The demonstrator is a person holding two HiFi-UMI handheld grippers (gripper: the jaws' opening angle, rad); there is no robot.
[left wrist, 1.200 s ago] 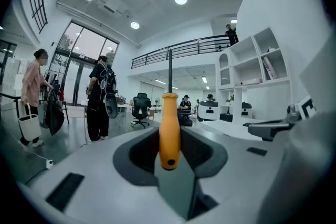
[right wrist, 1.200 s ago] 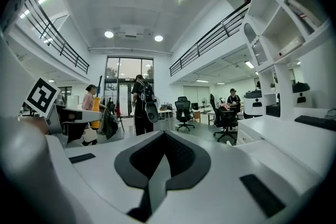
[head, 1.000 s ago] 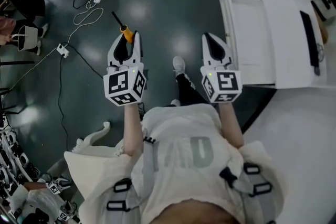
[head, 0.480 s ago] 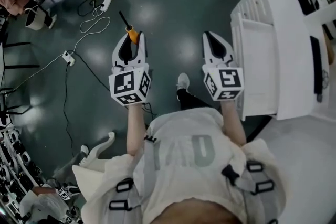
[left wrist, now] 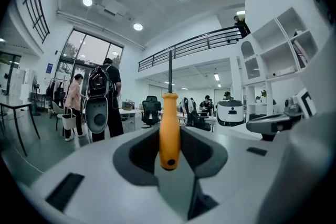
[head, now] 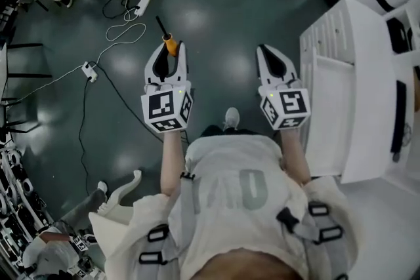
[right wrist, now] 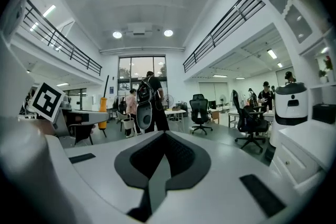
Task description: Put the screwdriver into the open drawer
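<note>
A person (head: 230,206) in a light shirt holds two tools level above a dark floor (head: 216,16). The left hand-held gripper (head: 172,50) is clamped on the orange handle of a screwdriver (left wrist: 169,128), whose shaft juts out past the jaw tips. The right hand-held gripper (head: 266,54) is empty, jaws closed together. Just to its right, the open drawer (head: 326,111) stands out from a white cabinet (head: 367,62).

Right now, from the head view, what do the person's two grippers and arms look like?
The left gripper and right gripper match: white tapering jaws with black lining, each backed by a white cube bearing black square markers and a small green light. The person wears a pale short-sleeved T-shirt, forearms uncovered, with grey buckled straps over it.
</note>
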